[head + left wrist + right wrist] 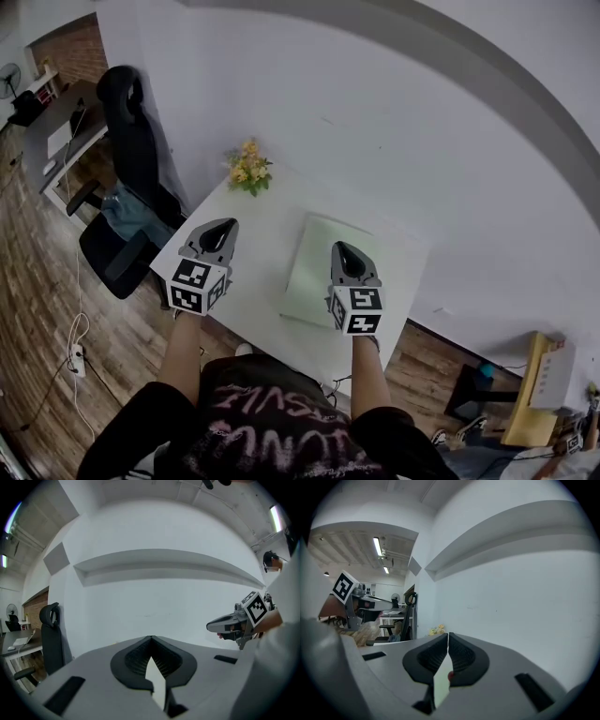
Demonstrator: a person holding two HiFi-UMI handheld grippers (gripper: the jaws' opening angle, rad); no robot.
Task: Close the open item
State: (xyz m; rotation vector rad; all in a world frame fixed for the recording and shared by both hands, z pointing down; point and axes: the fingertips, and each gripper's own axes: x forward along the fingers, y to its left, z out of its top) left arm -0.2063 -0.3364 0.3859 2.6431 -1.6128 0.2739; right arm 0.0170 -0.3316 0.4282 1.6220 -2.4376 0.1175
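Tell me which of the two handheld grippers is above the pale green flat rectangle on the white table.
The right gripper: in the head view it overlaps the pale green flat rectangle; the left gripper hangs over bare white table.

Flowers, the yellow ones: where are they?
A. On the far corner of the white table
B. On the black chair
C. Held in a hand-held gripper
A: the flowers sit at the far left corner of the white table, right by the wall.
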